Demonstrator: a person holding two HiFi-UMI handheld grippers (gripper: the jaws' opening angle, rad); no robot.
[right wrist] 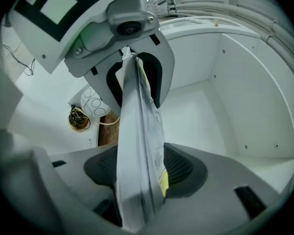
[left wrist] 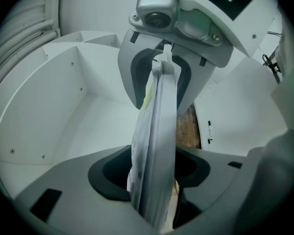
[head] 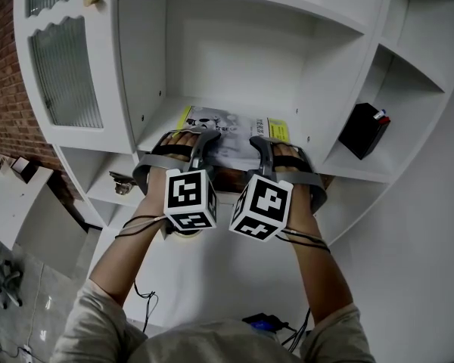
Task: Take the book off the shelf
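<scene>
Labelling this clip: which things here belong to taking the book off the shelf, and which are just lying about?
In the job: book, shelf, left claw and right claw, both shut on the book's near edge.
Lying about: black box on the right shelf, small metal object on the lower left shelf.

I'm looking down into a white shelf unit (head: 136, 66). On its middle shelf (head: 166, 123) a book (head: 231, 131) lies flat at the front edge. At 3 o'clock a black box (head: 363, 129) sits on a side shelf (head: 348, 169). At 8 o'clock a small metal object (head: 122, 182) rests on a lower shelf (head: 106, 195).
</scene>
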